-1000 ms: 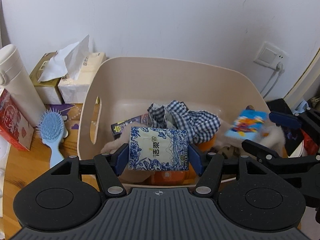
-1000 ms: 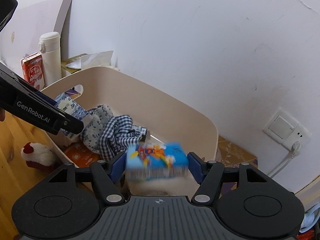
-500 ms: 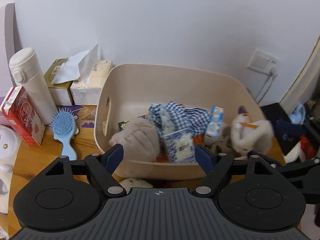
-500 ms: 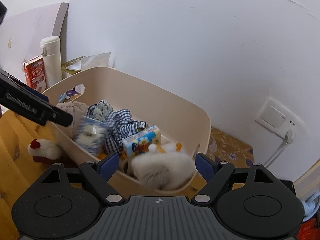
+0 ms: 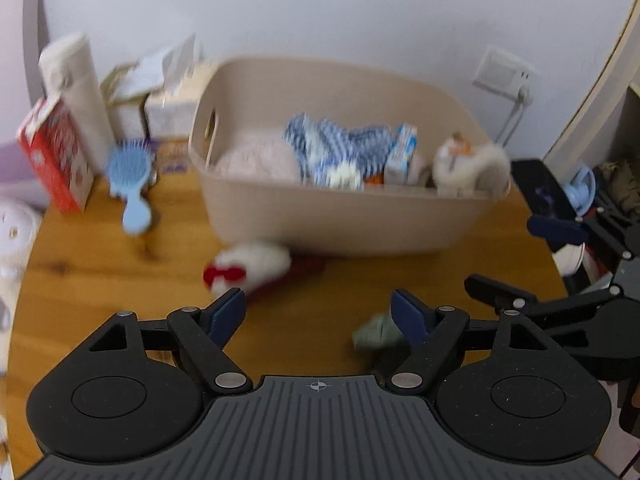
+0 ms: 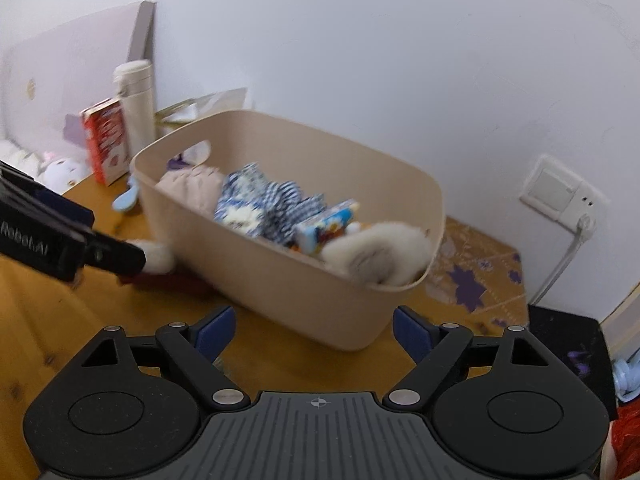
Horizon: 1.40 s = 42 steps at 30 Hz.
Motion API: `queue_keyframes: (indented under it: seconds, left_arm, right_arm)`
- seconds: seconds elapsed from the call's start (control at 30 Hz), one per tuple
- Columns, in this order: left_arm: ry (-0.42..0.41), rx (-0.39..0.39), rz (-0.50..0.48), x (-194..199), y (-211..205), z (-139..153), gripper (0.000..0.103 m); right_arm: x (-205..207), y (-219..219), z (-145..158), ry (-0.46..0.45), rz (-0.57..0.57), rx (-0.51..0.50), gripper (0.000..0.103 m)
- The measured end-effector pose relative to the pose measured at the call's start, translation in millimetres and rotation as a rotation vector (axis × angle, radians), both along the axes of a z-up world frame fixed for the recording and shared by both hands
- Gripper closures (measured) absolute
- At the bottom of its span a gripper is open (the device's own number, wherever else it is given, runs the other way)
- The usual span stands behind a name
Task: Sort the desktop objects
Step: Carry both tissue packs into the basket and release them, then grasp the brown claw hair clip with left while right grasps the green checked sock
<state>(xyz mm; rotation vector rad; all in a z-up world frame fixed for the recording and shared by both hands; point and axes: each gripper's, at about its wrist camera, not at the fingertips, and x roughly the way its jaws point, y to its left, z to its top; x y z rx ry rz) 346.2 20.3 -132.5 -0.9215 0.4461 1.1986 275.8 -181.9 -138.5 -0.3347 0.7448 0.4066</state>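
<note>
A beige bin (image 5: 340, 220) (image 6: 280, 280) stands on the wooden table and holds a checked cloth (image 5: 340, 140), a blue-patterned tissue pack (image 6: 240, 208), a small drink carton (image 5: 402, 152) (image 6: 326, 226), a pinkish plush (image 5: 256, 160) and a white plush (image 5: 468, 168) (image 6: 380, 252). My left gripper (image 5: 318, 316) is open and empty, above the table in front of the bin. My right gripper (image 6: 312, 330) is open and empty, near the bin's right corner. A white-and-red plush (image 5: 248, 264) and a small greenish wad (image 5: 376, 334) lie on the table.
A blue hairbrush (image 5: 132, 176), a red carton (image 5: 56, 156), a white flask (image 5: 76, 92) and tissue boxes (image 5: 168, 100) stand left of the bin. A wall socket (image 6: 560, 188) with a cord is at the right. Dark clutter (image 5: 580, 200) lies past the table's right edge.
Both grippers let go of their items, the tissue pack and the drink carton, into the bin, opened, and pulled back and up away from it.
</note>
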Motion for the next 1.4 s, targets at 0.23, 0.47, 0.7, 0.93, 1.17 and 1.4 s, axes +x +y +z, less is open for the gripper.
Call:
queue_keyframes:
  seconds: [0.23,0.47,0.7,0.93,1.17,1.4]
  left_arm:
    - [-0.017,-0.097,-0.014,4.0,-26.9,-23.1,0.022]
    - [-0.024,-0.185,-0.037,22.2,-35.7,-44.2,0.022]
    - [-0.073,-0.293,-0.051,35.4,-34.4,-64.8,0.029]
    - [-0.073,-0.323,-0.071,40.9,-27.7,-73.2,0.048]
    - [-0.075,-0.337,-0.092,45.3,-22.3,-76.9,0.068]
    - [-0.080,-0.339,-0.097,43.0,-21.6,-75.5,0.081]
  right_arm:
    - [-18.1,5.8,-16.1,0.067,0.052,-0.003,0.015]
    - [-24.1,5.0,-31.9,0.136,0.079,0.008,0.016]
    - [-21.2,6.7,-49.3,0.198,0.100,0.027,0.024]
    - [-13.0,10.3,-59.2,0.227,0.114,0.028,0.034]
    - [-11.4,11.4,-64.3,0.252,0.120,0.044,0.048]
    - [-8.6,6.4,-66.4,0.270,0.100,0.054,0.074]
